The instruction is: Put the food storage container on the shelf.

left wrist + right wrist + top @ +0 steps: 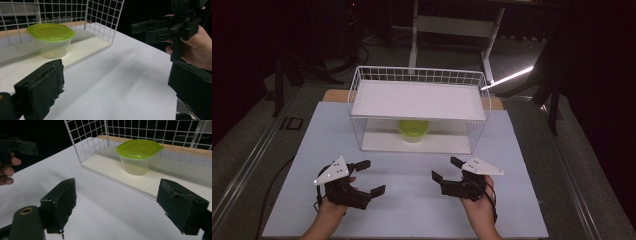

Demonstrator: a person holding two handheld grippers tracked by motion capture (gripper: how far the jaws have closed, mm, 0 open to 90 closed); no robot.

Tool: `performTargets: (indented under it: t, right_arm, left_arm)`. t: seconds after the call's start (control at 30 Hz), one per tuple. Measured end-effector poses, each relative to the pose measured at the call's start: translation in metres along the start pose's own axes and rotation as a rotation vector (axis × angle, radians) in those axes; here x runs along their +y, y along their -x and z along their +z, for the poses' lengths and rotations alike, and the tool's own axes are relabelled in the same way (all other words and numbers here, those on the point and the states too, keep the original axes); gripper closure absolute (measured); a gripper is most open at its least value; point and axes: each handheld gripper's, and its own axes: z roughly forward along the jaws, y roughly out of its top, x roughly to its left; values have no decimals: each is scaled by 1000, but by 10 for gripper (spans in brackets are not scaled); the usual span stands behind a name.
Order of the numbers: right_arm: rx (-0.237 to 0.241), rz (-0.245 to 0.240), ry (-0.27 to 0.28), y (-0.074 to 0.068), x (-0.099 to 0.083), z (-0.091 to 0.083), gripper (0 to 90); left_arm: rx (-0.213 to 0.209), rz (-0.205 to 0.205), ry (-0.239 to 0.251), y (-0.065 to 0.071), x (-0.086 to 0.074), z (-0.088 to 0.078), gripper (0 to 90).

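Pale lavender-white table sheet, both tongs hovering over its near half, nothing of it touched as far as the high view tells.

White wire-grid basket rack with a flat white shelf on top and a white floor board: stands beyond both tongs, well apart from them, open side facing them.

Left hand: comes in from the near edge, wrist low, palm wrapped around the body of the left gripper. Tool lies roughly level, grey three-cornered plate on top, jaws aimed forward and toward the right. Jaws spread wide, nothing between the pads; released, gripping nothing. In the left gripper view its two black pads frame bare sheet.

Right hand: also from the near edge, fingers curled round the right gripper, cable trailing down past the wrist. Tool near level, jaws aimed forward and toward the left, facing the other tool across a clear gap. Jaws stand wide apart, pads on nothing; released, empty.

Clear plastic tub with a lime-green lid: sits upright, lid on, on the rack's floor board under the shelf, ahead of both tongs and roughly between their lines of aim, well clear of either set of pads.
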Motion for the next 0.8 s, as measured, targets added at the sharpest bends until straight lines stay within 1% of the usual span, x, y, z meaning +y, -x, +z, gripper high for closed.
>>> performTargets:
  t: [0.07,0.13,0.17,0.2,0.23,0.3,0.4,0.6,0.63,0.73,0.8]
  right_arm:
    - [1,1,1,1,-2,-5,158]
    - [-5,-21,-8,1,-3,-9,160]
    - [-5,-21,-8,1,-3,-9,160]
    - [-3,-26,-3,1,-5,-11,160]
    - [10,-42,-15,1,-8,-16,160]
    - [8,-46,-13,2,-11,-21,160]
    - [-1,-42,-19,4,-15,-29,160]
    - [-7,-35,-20,9,-21,-41,160]
    - [-15,-38,-23,10,-23,-46,160]
    - [-25,-39,-31,14,-28,-52,160]
    - [-39,-39,-30,17,-31,-56,160]
  left_arm:
    - [1,-8,6,-2,-1,-4,12]
    - [5,-15,10,-5,-3,-8,12]
    - [5,-15,10,-5,-3,-8,12]
    - [16,-26,12,-9,-6,-14,12]
    - [22,-31,13,-11,-7,-17,12]
    - [33,-35,7,-13,-10,-21,12]
    - [47,-34,-2,-13,-12,-28,12]
    - [56,-26,-13,-13,-18,-42,12]
    - [63,-21,-17,-13,-19,-44,12]
    - [83,-21,-19,-16,-24,-49,12]
    - [106,-2,-10,-17,-28,-51,12]
